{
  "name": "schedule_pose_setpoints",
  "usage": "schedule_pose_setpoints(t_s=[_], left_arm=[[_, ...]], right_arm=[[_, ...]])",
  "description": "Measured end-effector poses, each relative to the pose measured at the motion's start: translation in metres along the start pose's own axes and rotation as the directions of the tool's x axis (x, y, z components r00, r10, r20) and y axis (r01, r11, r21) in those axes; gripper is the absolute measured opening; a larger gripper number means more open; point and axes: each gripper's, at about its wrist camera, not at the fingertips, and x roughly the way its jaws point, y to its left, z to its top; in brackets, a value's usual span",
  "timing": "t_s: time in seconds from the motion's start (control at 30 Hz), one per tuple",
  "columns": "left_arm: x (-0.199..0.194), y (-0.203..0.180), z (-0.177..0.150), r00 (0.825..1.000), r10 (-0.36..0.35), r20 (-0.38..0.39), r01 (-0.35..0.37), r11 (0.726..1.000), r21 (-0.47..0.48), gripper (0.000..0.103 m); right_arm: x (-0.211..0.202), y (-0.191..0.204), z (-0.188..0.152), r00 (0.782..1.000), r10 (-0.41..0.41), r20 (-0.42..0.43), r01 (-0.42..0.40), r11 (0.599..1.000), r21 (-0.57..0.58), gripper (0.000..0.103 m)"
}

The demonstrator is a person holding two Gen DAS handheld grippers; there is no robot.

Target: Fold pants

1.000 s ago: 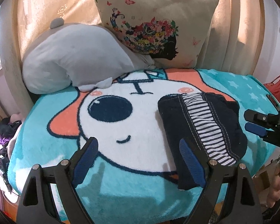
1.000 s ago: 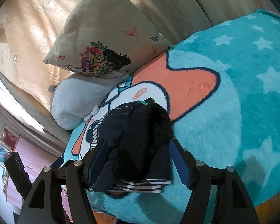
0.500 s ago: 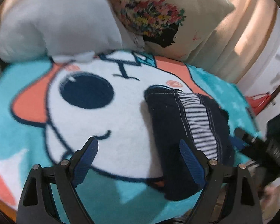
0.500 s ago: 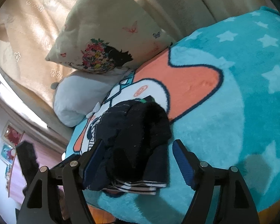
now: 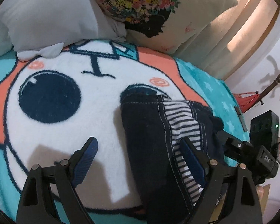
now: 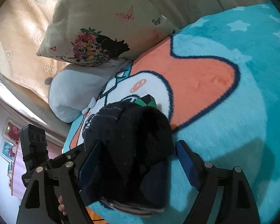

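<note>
The pants (image 5: 149,141) lie folded in a dark bundle on the blanket (image 5: 84,123), over the white cartoon face printed there, with a striped lining showing along one fold. In the left wrist view the bundle runs from the centre down to 5 o'clock; in the right wrist view it (image 6: 132,149) fills the lower middle.

The left tongs (image 5: 139,156) stand wide open, one blue pad over bare blanket at 7 o'clock, the other over the striped fold; neither pad presses the cloth. The right tongs (image 6: 138,160) have just been opening: the bundle sits between the pads, the 8 o'clock pad close against it, the 4 o'clock pad clear of it, so nothing is gripped.

Beyond the pants at 11 o'clock lies a grey pillow (image 5: 46,13), and at 1 o'clock a cream cushion (image 5: 186,9) with a flower print leans on the curtain (image 5: 248,29).
</note>
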Motion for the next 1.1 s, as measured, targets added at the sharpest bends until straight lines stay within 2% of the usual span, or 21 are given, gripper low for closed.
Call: schedule_pose_setpoints(t_s=[0.13, 0.23, 0.27, 0.3, 0.37, 0.47, 0.53, 0.7, 0.77, 0.9, 1.1], left_arm=[[0.003, 0.013, 0.002, 0.999, -0.049, 0.005, 0.049, 0.997, -0.059, 0.089], [0.010, 0.005, 0.004, 0.998, -0.067, 0.005, 0.067, 0.997, -0.030, 0.089], [0.011, 0.002, 0.003, 0.997, -0.077, 0.006, 0.077, 0.997, -0.023, 0.084], [0.013, -0.002, 0.003, 0.995, -0.099, 0.000, 0.099, 0.995, -0.019, 0.065], [0.015, -0.007, 0.002, 0.991, -0.133, -0.021, 0.132, 0.991, -0.021, 0.046], [0.005, -0.013, -0.001, 0.995, -0.103, 0.013, 0.103, 0.995, -0.002, 0.037], [-0.002, -0.012, 0.000, 0.995, -0.095, 0.022, 0.095, 0.995, -0.014, 0.037], [-0.009, -0.007, 0.010, 0.997, -0.067, 0.043, 0.068, 0.997, -0.023, 0.037], [-0.009, -0.004, 0.017, 0.998, -0.031, 0.054, 0.033, 0.999, -0.033, 0.037], [-0.007, 0.004, 0.029, 0.998, -0.015, 0.058, 0.018, 0.998, -0.064, 0.037], [-0.008, 0.000, 0.054, 0.992, 0.055, 0.113, -0.051, 0.998, -0.041, 0.037]], right_arm=[[0.004, 0.001, 0.003, 0.999, 0.035, -0.003, -0.035, 0.999, 0.020, 0.086], [0.011, 0.007, 0.003, 0.999, 0.037, -0.009, -0.037, 0.999, 0.010, 0.088], [0.013, 0.010, 0.003, 1.000, 0.027, -0.009, -0.027, 1.000, -0.001, 0.088], [0.015, 0.012, 0.002, 1.000, 0.014, -0.006, -0.014, 1.000, -0.009, 0.088], [0.016, 0.018, 0.002, 1.000, -0.011, -0.003, 0.011, 1.000, -0.026, 0.082], [0.016, 0.028, 0.000, 1.000, -0.031, -0.005, 0.030, 0.997, -0.065, 0.066], [0.011, 0.036, 0.000, 1.000, -0.024, 0.001, 0.024, 0.995, -0.098, 0.060], [0.007, 0.056, 0.006, 1.000, 0.013, -0.001, -0.013, 0.989, -0.146, 0.059], [0.011, 0.061, 0.014, 1.000, 0.030, -0.007, -0.031, 0.989, -0.145, 0.059], [0.021, 0.069, 0.027, 0.999, 0.038, -0.011, -0.040, 0.988, -0.153, 0.058], [0.034, 0.081, 0.045, 0.998, 0.065, 0.004, -0.063, 0.982, -0.177, 0.058]])
